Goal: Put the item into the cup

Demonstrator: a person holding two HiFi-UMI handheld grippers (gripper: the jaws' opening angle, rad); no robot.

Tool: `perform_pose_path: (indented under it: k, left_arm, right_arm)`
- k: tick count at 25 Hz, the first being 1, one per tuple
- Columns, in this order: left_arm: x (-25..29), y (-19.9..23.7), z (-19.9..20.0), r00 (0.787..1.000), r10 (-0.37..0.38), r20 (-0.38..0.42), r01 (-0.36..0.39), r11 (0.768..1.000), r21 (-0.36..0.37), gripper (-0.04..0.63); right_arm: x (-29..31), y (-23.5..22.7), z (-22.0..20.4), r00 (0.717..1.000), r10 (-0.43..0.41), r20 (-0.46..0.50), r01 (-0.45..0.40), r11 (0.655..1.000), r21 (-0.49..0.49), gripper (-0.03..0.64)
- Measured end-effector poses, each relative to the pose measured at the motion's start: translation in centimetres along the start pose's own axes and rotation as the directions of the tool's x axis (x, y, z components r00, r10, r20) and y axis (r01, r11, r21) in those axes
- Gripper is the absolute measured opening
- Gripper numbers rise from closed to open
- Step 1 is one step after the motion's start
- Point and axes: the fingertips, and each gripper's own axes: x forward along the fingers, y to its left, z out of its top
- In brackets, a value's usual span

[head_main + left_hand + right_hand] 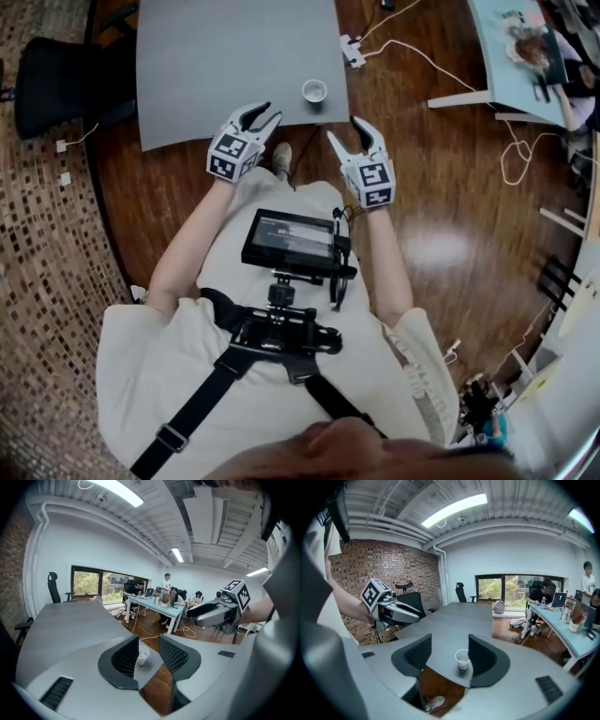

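Jaws spread and empty on left gripper [272,111] and right gripper [342,127]; the cup [462,660] — light, thin-walled, easily crushed, so pinch its rim gently — stands upper centre at the surface [216,56] edge, pale wad [142,654] apparently inside.

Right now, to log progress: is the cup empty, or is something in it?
Not empty. The upright white cup at the grey table's corner holds a pale crumpled item; what it is, cannot tell.
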Motion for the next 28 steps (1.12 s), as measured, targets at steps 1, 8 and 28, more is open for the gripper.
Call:
perform_pose_path:
  k: [1, 8, 28]
  left_arm:
    - [-0.6, -0.6, 0.0, 1.000, 0.014, 0.011, -0.013, 1.000, -0.004, 0.135]
    - [-3.8, -8.1, -1.9, 0.993, 0.107, 0.055, -0.103, 0.993, -0.065, 0.135]
    - [-12.8, -21.1, -10.3, 0.961, 0.264, 0.081, -0.245, 0.950, -0.195, 0.135]
  right_arm:
    - [-0.6, 0.3, -0.3, 1.000, 0.010, 0.004, -0.010, 1.000, 0.002, 0.261]
    - [-8.1, 1.4, -3.1, 0.998, 0.062, 0.024, -0.061, 0.998, -0.026, 0.261]
    - [-21.2, 5.3, -11.4, 0.989, 0.142, 0.037, -0.140, 0.989, -0.045, 0.261]
